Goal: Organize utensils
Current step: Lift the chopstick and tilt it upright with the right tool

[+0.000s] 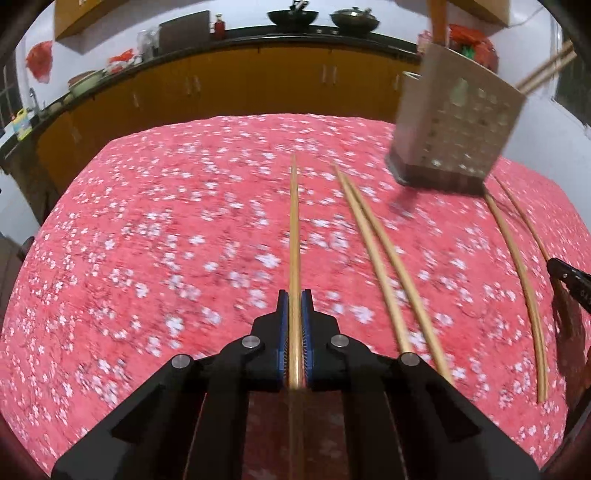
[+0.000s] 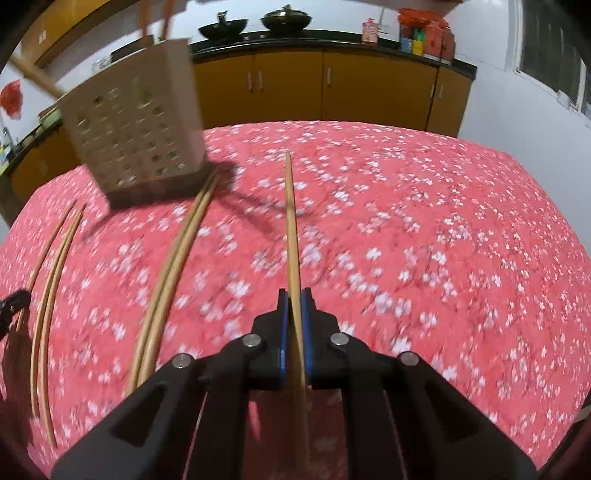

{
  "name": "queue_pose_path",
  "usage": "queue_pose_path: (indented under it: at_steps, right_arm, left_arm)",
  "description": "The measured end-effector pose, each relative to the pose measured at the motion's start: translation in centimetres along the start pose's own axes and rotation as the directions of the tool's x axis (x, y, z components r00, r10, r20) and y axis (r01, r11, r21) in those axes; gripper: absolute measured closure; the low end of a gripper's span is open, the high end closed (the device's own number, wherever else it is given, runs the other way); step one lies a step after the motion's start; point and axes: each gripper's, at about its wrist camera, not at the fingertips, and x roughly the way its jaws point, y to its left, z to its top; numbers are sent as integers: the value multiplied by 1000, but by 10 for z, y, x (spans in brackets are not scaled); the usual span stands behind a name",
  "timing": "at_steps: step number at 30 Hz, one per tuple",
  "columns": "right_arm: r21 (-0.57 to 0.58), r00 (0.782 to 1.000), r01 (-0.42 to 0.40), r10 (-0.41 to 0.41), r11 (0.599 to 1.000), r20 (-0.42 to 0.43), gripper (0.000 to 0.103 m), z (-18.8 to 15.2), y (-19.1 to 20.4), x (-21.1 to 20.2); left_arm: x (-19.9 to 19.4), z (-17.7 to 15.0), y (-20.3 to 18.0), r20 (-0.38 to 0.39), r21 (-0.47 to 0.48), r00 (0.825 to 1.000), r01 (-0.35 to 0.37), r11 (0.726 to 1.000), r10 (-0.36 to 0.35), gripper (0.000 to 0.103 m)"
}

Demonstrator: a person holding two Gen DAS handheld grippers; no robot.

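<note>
- Near the bench's far edge, the perforated beige plastic utensil holder already contains some chopsticks.
- Each hand-held gripper, left and right, clamps one bamboo chopstick.
- Two loose chopstick pairs remain on the bench.

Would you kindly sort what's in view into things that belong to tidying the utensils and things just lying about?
Belongs: chopstick in left gripper; chopstick in right gripper; loose chopsticks; perforated holder.
Lying about: woks; red bags; floral tablecloth.

chopsticks: wooden, flat on cloth | holder: perforated beige, upright
</note>
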Motion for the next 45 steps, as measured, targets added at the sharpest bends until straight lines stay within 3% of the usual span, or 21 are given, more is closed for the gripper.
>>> queue_pose_path:
  at_steps: [4, 27, 38, 40, 45]
  right_arm:
    - [43, 1000, -18, 18, 999, 1, 94, 6, -10, 6]
    - [41, 1000, -18, 19, 999, 0, 94, 7, -11, 5]
    - [24, 1000, -31, 31, 999, 0, 95, 2, -10, -3]
    - [36, 999, -49, 48, 998, 17, 95, 3, -13, -11]
    - [50, 990, -68, 62, 996, 125, 95, 19, -20, -46]
  left_arm:
    - [0, 0, 6, 2, -16, 1000, 18, 1000, -18, 95]
    - [-5, -3, 13, 2, -44, 999, 45, 998, -45, 94]
    - [-12, -7, 7, -8, -6, 999, 32, 999, -32, 96]
    - [-16, -3, 8, -4, -15, 999, 37, 999, -37, 96]
    - [-45, 17, 12, 94, -23, 994, 49, 999, -47, 96]
